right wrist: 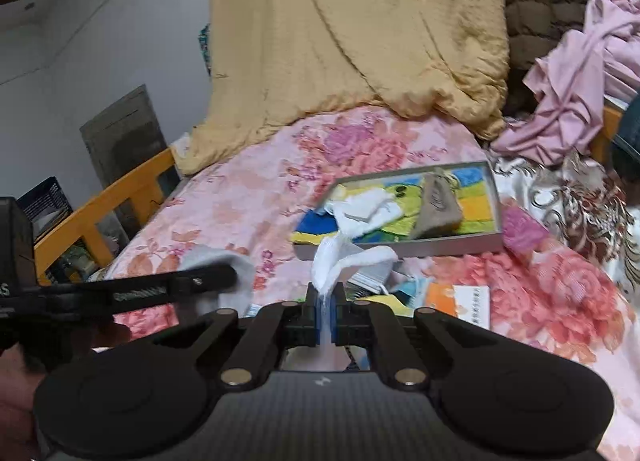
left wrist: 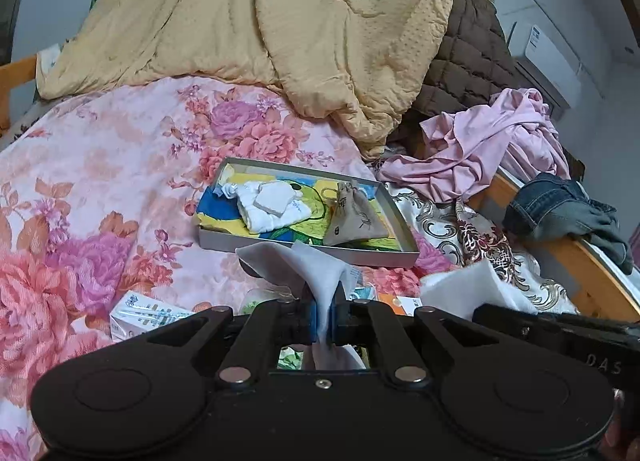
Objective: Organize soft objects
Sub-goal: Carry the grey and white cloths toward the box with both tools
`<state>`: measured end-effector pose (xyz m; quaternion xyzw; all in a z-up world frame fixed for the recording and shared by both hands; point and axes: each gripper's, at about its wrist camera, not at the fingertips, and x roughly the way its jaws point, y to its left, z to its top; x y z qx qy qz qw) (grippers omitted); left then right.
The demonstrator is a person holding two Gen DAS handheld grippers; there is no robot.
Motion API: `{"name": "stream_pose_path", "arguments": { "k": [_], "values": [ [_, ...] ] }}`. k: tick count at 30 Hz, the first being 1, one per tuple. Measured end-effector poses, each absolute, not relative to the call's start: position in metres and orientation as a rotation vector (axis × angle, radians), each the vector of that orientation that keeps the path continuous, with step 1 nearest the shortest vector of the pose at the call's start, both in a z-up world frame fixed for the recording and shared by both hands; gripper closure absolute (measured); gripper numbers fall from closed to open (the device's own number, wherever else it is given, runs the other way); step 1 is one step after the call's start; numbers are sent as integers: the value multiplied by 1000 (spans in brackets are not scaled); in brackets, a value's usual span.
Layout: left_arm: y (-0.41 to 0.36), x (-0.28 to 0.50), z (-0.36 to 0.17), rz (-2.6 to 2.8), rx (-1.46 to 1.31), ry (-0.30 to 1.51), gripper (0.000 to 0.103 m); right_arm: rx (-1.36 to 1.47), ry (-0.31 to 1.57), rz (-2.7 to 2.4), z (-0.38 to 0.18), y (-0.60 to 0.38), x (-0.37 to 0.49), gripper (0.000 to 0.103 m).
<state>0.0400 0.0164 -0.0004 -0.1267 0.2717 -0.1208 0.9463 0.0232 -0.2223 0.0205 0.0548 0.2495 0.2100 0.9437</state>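
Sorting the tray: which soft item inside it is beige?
The beige drawstring pouch at the tray's right side; the folded cloth beside it is white.

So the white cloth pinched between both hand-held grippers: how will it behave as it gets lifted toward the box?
Probably floppy: the white cloth droops and folds over just past the right hand-held gripper. Likely light, since the left hand-held gripper holds it by a thin pinch. It may sag between the two grips.

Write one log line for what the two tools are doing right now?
left tool: shut on white cloth | right tool: shut on white cloth | tray: on bed, holds white socks and pouch
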Motion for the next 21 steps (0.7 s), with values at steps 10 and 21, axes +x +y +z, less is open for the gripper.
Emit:
{"name": "stream_pose_path", "arguments": {
  "k": [10, 21],
  "values": [
    [31, 49, 3, -223, -264, 530, 97, 81, 478, 412, 33, -211, 35, 98],
    [34, 66, 14, -217, -226, 471, 98, 57, 446, 376, 43, -204, 51, 99]
  ]
}}
